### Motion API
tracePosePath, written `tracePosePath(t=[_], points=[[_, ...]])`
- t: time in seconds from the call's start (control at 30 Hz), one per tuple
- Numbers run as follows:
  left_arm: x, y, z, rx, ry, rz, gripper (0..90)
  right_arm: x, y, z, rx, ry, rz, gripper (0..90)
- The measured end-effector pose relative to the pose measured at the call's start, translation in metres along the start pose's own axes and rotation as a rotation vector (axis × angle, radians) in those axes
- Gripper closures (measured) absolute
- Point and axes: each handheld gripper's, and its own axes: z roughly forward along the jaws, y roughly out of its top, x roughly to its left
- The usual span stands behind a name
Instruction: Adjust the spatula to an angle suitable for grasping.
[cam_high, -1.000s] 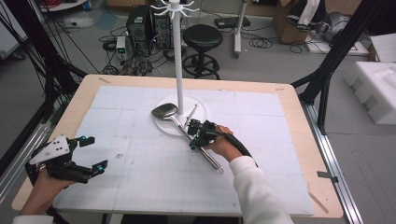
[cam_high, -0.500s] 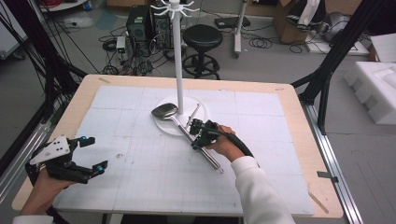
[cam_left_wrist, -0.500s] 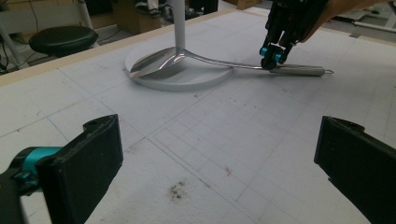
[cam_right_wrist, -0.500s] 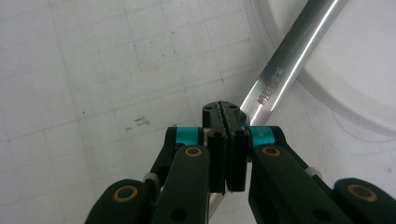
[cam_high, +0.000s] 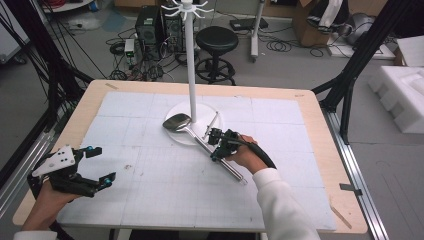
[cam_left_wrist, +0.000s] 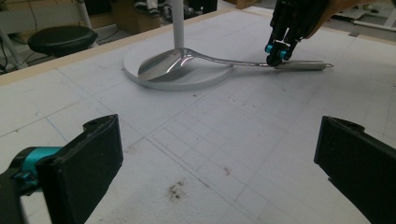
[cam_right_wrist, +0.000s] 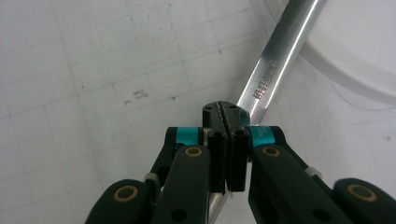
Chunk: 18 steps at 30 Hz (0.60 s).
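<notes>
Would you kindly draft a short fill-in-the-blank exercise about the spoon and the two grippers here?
1. The right gripper is shut on the spoon's ____.
2. The bowl of the spoon rests on the round white ____ of the stand.
3. The left gripper has its jaws ____, with nothing between them.

Missing words: handle; base; open

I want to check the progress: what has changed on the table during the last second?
Almost nothing. The right gripper stays shut on the ladle handle, barely shifted. The ladle's bowl still rests on the stand's white base, and the left gripper stays open, away from them.
</notes>
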Motion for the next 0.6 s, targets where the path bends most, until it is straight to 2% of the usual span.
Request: tracePosePath(t=[0.6], points=[[0.0, 0.0, 0.0, 0.0, 0.001, 0.0, 1.7, -0.005, -0.026, -0.01, 0.017, 0.003, 0.035, 89.8]])
